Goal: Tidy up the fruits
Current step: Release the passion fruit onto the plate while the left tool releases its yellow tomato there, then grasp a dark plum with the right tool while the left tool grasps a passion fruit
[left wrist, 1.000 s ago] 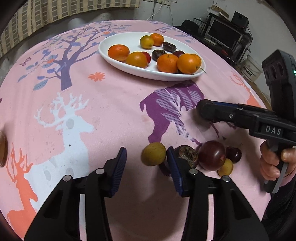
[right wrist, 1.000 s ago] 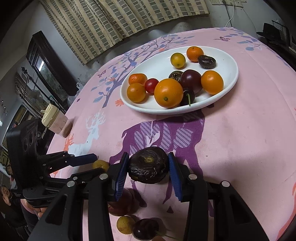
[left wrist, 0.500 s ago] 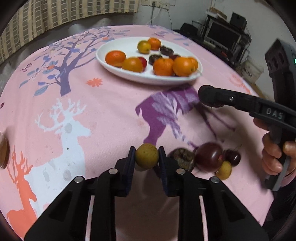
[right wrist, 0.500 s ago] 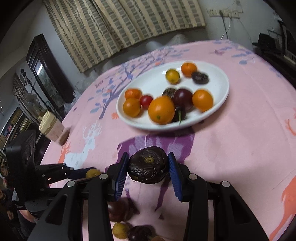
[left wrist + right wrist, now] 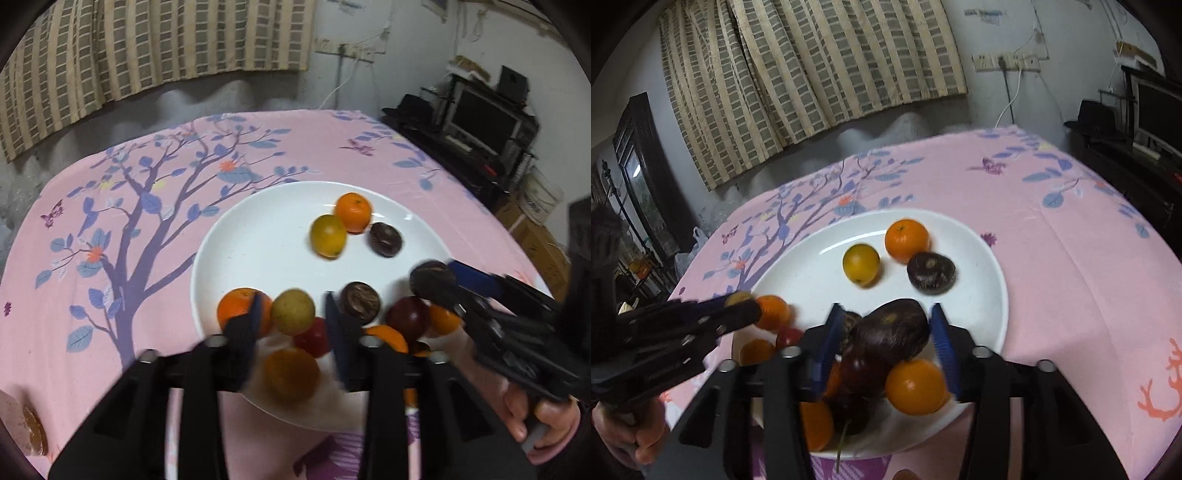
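Both grippers hang over the white plate on the pink tablecloth. Frames blurry near the fingers.

Left gripper: fingers spread wide, gap on both sides of the yellow-green fruit that sits between the tips. Fruit touches the left pad at most; cannot tell if it rests on the pile or is in the air. Not pinched. Just left of the left finger, partly behind it, an orange. Below the fruit, between the fingers, a red fruit and a blurred orange one. Just right of the right finger, a wrinkled brown fruit, then a dark plum.

Right gripper: blue pads apart, dark wrinkled fruit between them, tilted, clear gap to the right pad. Contact with the left pad unclear, blur. Looks loose, lying on or just over the pile. Under it a dark plum and a big orange by the right finger.

Ahead of both grippers, far part of the plate: a yellow fruit, a small orange, a dark round fruit, close together, well apart from the near pile.

In the left view the right gripper comes in from the right with the dark fruit at its tip, hand on the handle. In the right view the left gripper comes in from the left, tip near an orange.
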Available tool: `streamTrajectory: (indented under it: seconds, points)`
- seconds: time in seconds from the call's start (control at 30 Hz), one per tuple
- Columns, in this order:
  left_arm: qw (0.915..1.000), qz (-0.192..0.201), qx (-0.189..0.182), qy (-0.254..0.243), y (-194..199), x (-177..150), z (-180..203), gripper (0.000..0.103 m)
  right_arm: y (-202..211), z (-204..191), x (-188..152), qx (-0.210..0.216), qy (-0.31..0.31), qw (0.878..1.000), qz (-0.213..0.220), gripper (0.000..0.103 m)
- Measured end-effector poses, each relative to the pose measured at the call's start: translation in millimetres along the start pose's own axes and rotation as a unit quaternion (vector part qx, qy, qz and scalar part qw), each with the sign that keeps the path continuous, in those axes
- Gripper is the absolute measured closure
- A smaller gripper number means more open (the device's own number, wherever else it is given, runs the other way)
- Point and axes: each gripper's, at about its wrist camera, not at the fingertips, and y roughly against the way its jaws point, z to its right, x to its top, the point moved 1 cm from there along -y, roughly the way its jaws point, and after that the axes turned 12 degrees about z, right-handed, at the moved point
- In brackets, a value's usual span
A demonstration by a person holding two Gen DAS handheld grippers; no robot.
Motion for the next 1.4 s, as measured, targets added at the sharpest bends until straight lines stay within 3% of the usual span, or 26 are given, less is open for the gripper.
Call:
streamTrajectory:
  seconds: [0.07,0.13,0.2,0.37,0.6,0.73,0.87,1.1,1.23,1.4]
  points:
    - [0.9994,0.032,0.011,0.004,15,-3,-1,0.014,9,0,2,0.017,-0.014,1.000,-0.003,0.032]
    - [0.9973,0.067,0.031,-0.004,38,-8,-4,0.008,20,-7,5,0.030,-0.008,1.000,0.002,0.027]
    - [0.9964,0.069,0.043,-0.023,54,-15,-4,0.005,30,-16,4,0.050,-0.004,0.999,0.008,0.025]
    - [0.9928,0.063,0.090,-0.047,84,-52,-12,0.005,46,-40,-14,0.095,-0.005,0.995,-0.009,0.025]
    - [0.9930,0.038,0.112,-0.003,100,-95,-41,0.005,77,-74,-55,0.133,0.057,0.989,-0.022,0.025]
    - [0.9923,0.034,0.119,0.007,106,-98,-47,0.005,96,-84,-74,0.188,0.061,0.979,-0.053,0.026]
    - [0.9926,0.034,0.114,0.026,112,-99,-50,0.005,116,-92,-88,0.168,0.102,0.980,-0.042,0.026]
    - [0.9903,0.017,0.137,0.014,106,-106,-50,0.005,115,-105,-113,0.160,0.151,0.972,-0.087,0.026]
    - [0.9915,0.012,0.126,0.030,107,-106,-54,0.005,111,-113,-121,0.140,0.189,0.967,-0.098,0.027]
    - [0.9908,0.009,0.133,0.027,105,-107,-55,0.005,112,-111,-122,0.147,0.190,0.965,-0.109,0.046]
